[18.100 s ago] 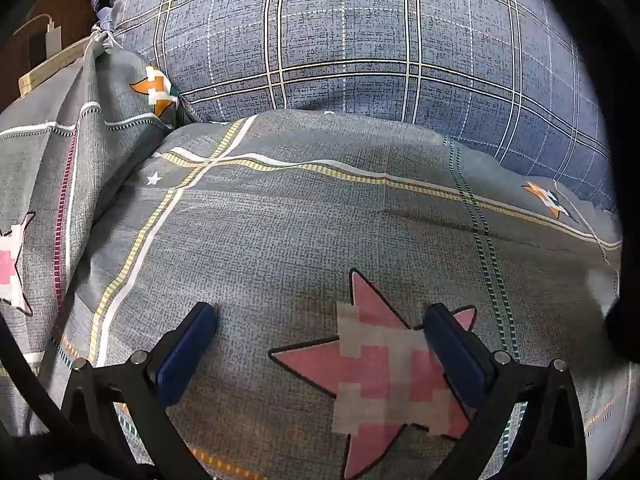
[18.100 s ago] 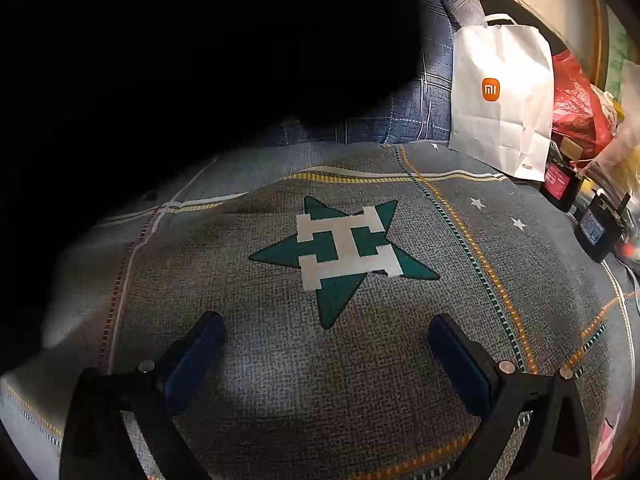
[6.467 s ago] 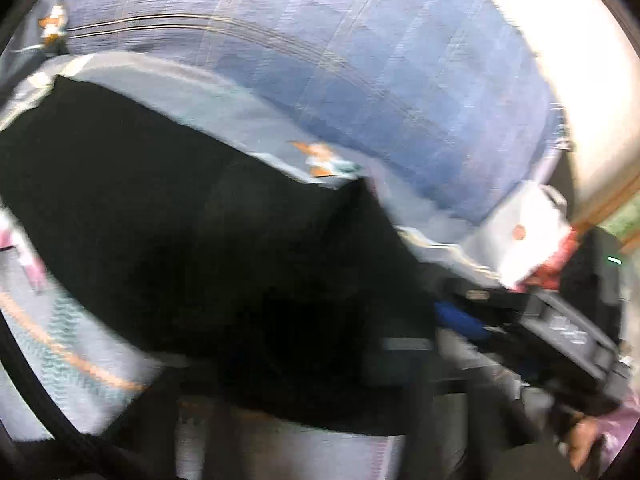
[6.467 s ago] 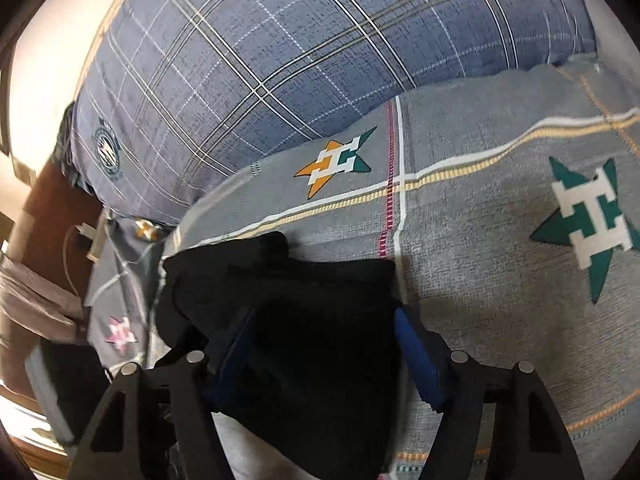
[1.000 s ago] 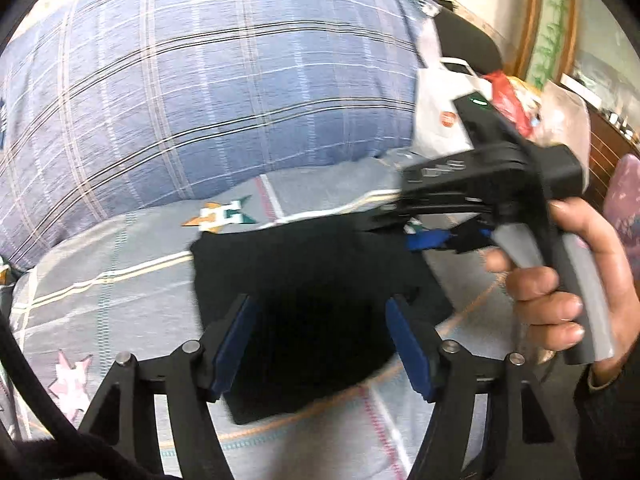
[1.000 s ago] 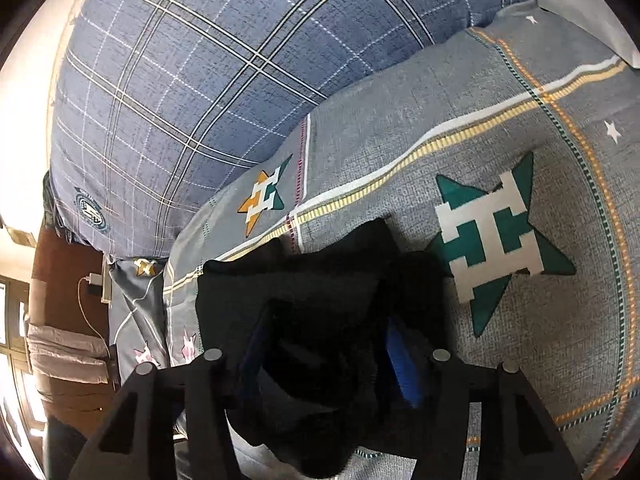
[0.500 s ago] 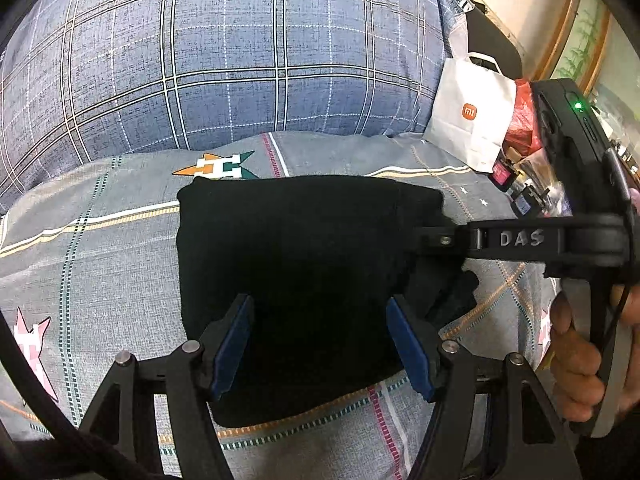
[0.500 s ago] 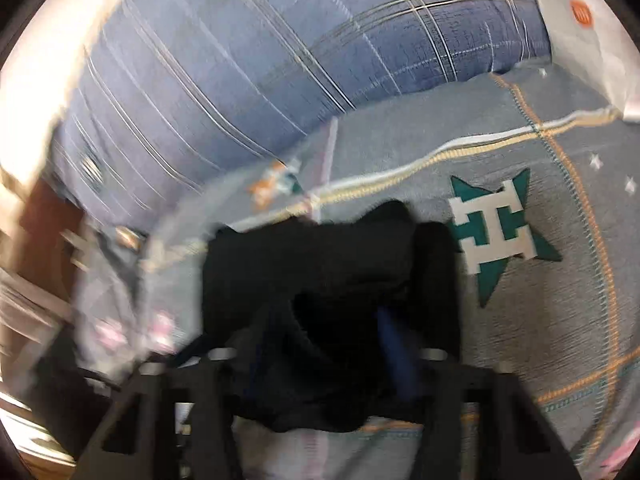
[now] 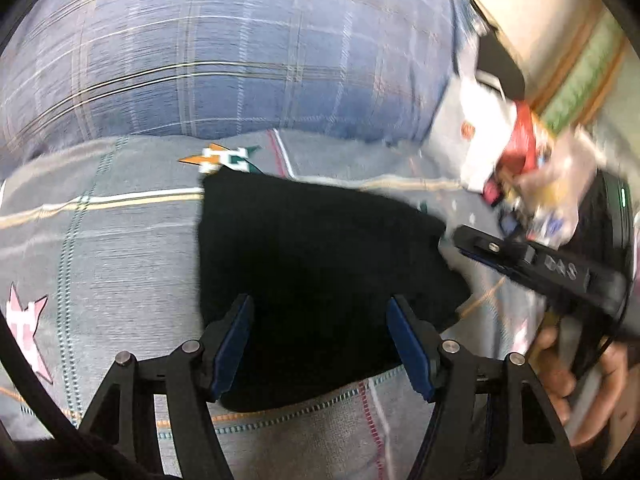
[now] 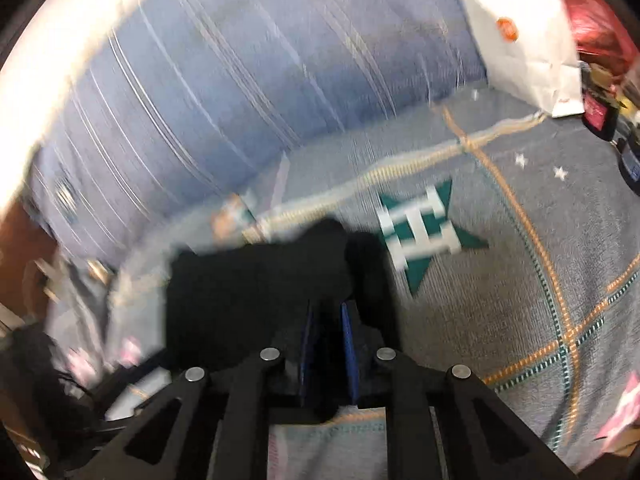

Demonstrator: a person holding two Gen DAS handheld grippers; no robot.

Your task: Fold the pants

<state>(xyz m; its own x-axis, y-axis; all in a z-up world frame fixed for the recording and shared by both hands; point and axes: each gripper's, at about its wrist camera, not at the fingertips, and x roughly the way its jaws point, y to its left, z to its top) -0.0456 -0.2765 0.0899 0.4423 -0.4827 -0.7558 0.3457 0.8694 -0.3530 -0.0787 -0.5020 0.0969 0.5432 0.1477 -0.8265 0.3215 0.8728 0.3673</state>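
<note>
While your right gripper [image 10: 325,344] clamps the pants [image 9: 320,272] at their three-o'clock edge, rest your left gripper [image 9: 320,344], jaws apart, flat on them.

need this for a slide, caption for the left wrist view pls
Open left claw over folded black fabric pants on a grey patterned bedspread, right claw at their far edge.

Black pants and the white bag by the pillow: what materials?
Black pants: soft matte fabric, probably knit or fleece; no sheen, slumps in rounded folds. White bag: likely stiff paper; it stands upright with flat creased faces, though motion blur hides detail.
</note>
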